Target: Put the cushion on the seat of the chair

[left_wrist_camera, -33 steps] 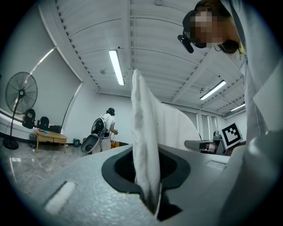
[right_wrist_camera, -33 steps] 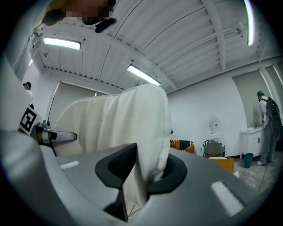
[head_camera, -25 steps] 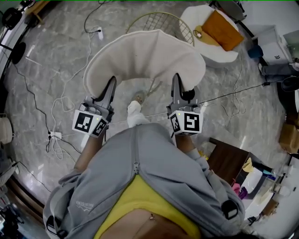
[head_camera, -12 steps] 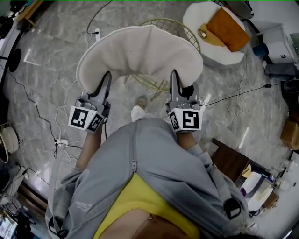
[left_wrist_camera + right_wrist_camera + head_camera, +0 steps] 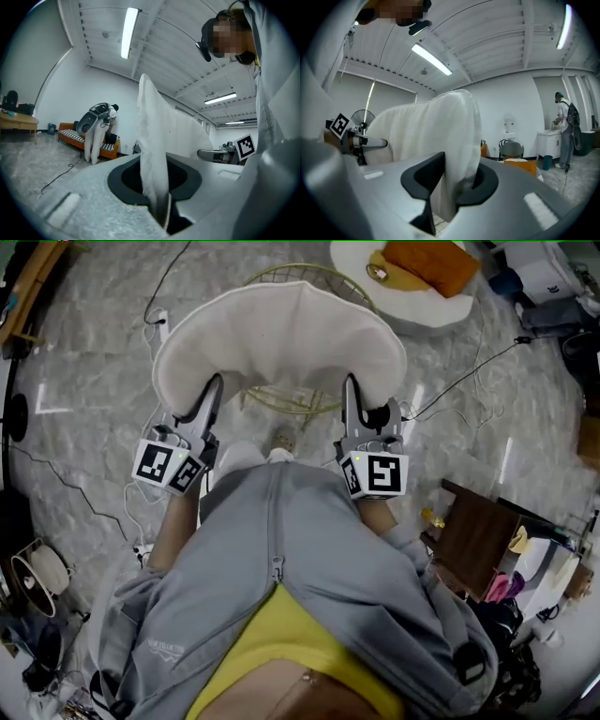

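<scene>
A white crescent-shaped cushion hangs flat between my two grippers, over a gold wire chair whose rim shows past the cushion's far edge. My left gripper is shut on the cushion's near left edge, and my right gripper is shut on its near right edge. In the left gripper view the cushion rises as a thin white fold out of the closed jaws of the left gripper. The right gripper view shows a thicker fold of cushion pinched in the right gripper. The chair's seat is hidden under the cushion.
A white chair holding an orange cushion stands at the far right. A dark wooden table is at my right. Cables and a power strip lie on the marble floor at left. A person stands by a white cabinet.
Both grippers carried the cushion forward toward the gold wire chair. The chair, earlier beyond the cushion, now lies mostly under it. The grip on both edges is unchanged.
</scene>
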Demonstrator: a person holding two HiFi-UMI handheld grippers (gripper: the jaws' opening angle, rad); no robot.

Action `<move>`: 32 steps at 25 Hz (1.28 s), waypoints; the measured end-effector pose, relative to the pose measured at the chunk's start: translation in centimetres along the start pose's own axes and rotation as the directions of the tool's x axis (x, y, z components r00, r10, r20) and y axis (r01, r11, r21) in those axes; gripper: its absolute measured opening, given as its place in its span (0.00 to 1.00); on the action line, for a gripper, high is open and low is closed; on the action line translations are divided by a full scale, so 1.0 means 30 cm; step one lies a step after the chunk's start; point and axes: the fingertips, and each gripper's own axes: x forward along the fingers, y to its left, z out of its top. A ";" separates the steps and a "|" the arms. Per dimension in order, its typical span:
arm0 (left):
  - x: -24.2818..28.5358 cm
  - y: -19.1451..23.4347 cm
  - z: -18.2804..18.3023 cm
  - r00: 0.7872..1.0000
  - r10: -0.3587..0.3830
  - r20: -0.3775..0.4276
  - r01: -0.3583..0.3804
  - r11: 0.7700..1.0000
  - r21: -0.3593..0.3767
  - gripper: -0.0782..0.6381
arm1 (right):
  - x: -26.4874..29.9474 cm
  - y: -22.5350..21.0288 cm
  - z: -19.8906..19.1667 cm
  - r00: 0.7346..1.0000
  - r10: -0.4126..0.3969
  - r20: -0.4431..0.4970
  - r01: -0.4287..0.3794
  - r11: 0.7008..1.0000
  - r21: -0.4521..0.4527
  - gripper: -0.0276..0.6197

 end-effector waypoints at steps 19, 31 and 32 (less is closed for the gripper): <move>0.380 0.049 -0.107 0.906 -0.361 -0.223 0.345 0.932 -0.110 0.20 | -0.010 -0.144 -0.135 0.919 -0.361 -0.155 0.376 0.923 0.078 0.17; 0.482 0.165 -0.441 0.860 -0.386 -0.334 0.335 0.920 -0.202 0.20 | 0.077 -0.192 -0.471 0.892 -0.330 -0.308 0.379 0.919 0.112 0.17; 0.492 0.176 -0.470 0.858 -0.385 -0.341 0.331 0.921 -0.205 0.20 | 0.085 -0.197 -0.501 0.891 -0.326 -0.315 0.377 0.919 0.116 0.17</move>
